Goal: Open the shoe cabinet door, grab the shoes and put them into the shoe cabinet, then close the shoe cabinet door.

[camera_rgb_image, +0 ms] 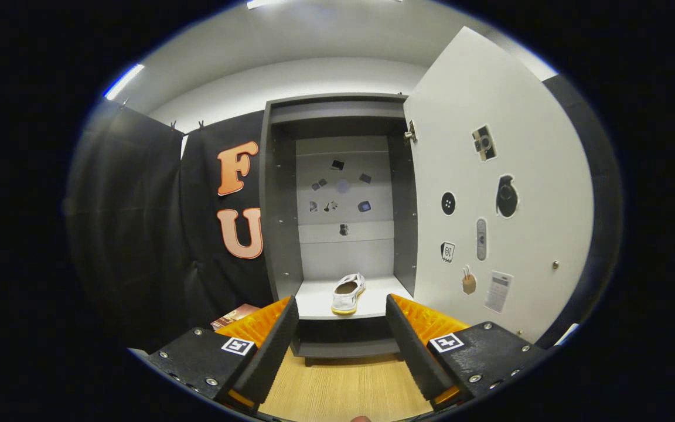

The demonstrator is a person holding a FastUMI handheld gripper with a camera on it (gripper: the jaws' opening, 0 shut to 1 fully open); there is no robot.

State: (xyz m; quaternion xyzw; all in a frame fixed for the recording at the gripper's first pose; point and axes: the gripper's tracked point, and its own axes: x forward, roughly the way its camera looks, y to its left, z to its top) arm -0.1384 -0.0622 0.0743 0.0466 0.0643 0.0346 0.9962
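Note:
The grey shoe cabinet (282, 223) stands straight ahead with its white door (501, 187) swung wide open to the right, stickers on the door's inner face. A single white slip-on shoe (348, 292) with a yellowish sole rests on the cabinet's bottom shelf (317, 305), heel toward me. My gripper (342, 310) is open and holds nothing; its two black fingers (273, 346) with orange backing frame the shelf front, a short way before the cabinet. The shoe lies beyond the fingers, in line with the gap between them.
Light wooden floor (343, 390) runs under the fingers up to the cabinet's base. A black cloth wall (138, 234) hangs to the left of the cabinet. A small brownish flat object (235, 315) lies on the floor by the cabinet's left foot.

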